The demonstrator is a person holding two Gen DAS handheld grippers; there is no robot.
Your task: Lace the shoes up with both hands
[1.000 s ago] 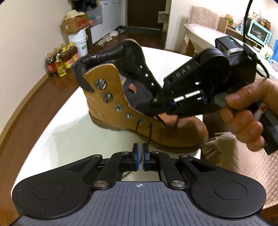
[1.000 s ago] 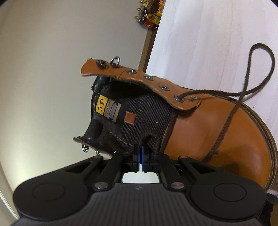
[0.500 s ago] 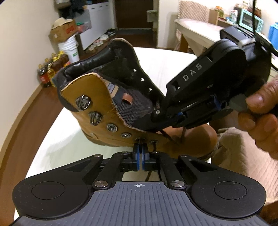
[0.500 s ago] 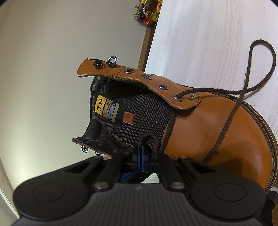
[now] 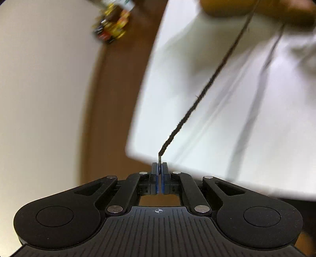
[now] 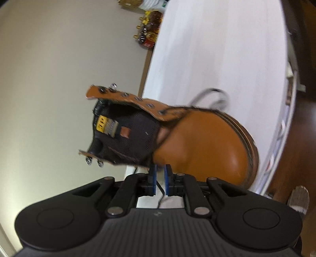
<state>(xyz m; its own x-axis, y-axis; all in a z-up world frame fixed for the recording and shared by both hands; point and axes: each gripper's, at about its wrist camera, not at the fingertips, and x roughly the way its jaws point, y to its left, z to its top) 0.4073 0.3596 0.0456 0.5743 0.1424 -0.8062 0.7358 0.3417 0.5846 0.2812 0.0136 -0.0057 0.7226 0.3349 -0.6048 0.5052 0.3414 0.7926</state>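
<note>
Left wrist view: the left gripper [image 5: 159, 174] is clenched on the stiff tip of a dark brown bootlace [image 5: 205, 89], which runs taut up and to the right toward the blurred tan boot [image 5: 256, 8] at the top edge, above the white bench [image 5: 227, 118]. The lace looks thin, soft and fibrous, so it goes limp unless kept under tension; the hard tip is the best place to hold for threading.

Right wrist view: the right gripper [image 6: 160, 179] is released, its pads slightly apart, with a thin dark strand between them, ungripped. The leather work boot [image 6: 197, 144] rests on the bench [image 6: 217, 49], tongue open, upper eyelets empty. It looks heavy and stiff, unlikely to slide when the lace is tugged.
</note>
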